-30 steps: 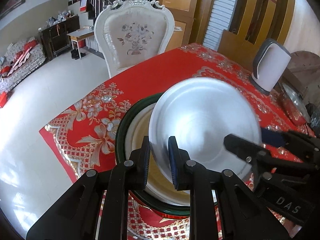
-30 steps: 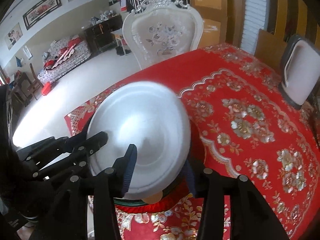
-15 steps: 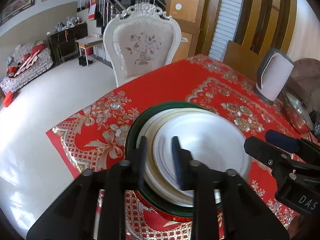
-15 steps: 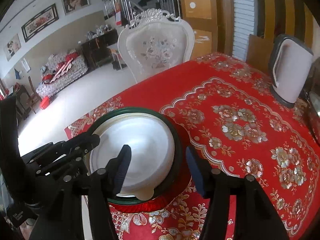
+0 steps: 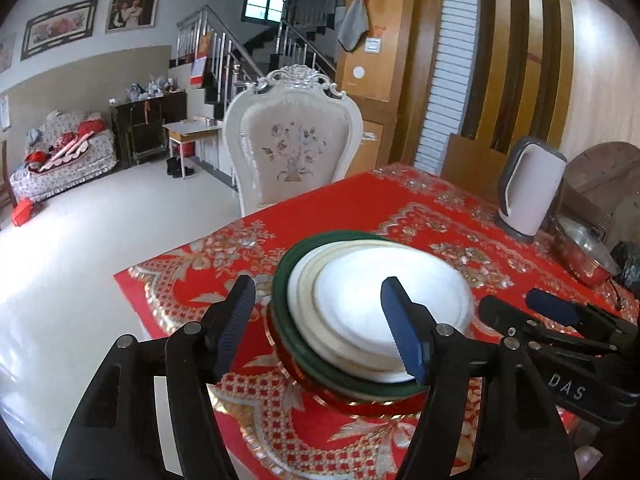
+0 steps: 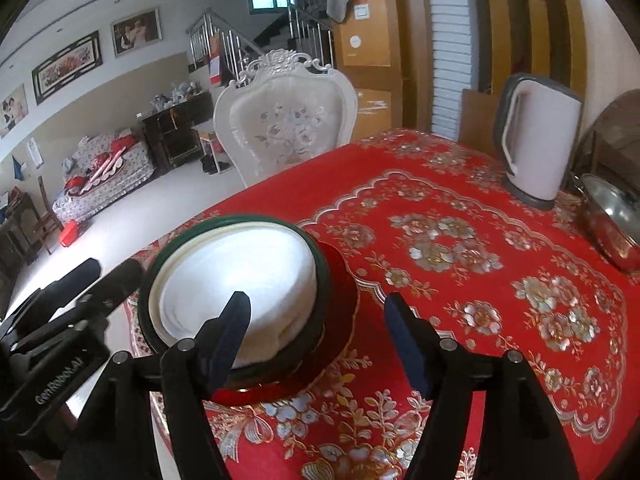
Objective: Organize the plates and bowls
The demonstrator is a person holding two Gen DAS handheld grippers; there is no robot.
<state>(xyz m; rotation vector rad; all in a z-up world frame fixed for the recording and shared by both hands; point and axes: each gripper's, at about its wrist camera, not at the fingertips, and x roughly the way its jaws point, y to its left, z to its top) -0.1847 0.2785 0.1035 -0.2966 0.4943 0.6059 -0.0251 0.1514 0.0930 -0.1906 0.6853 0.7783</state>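
A white plate lies flat on top of a stack near the table's left corner. Under it sit cream plates, a dark green plate and a red plate at the bottom. My left gripper stands just short of the stack's near edge. Its jaws are opening and its pads touch nothing. In the right wrist view the same white plate rests inside the green plate's rim. My right gripper is at the stack's near right side, its jaws also opening, clear of the plates.
A white electric kettle and a lidded steel pot stand at the far right of the red floral tablecloth. A white carved chair faces the far edge. The table's left edge drops to the floor beside the stack.
The white plate, held tilted by both grippers, came down flat onto the stack. Both grippers let go, opened wider and drew back toward me.
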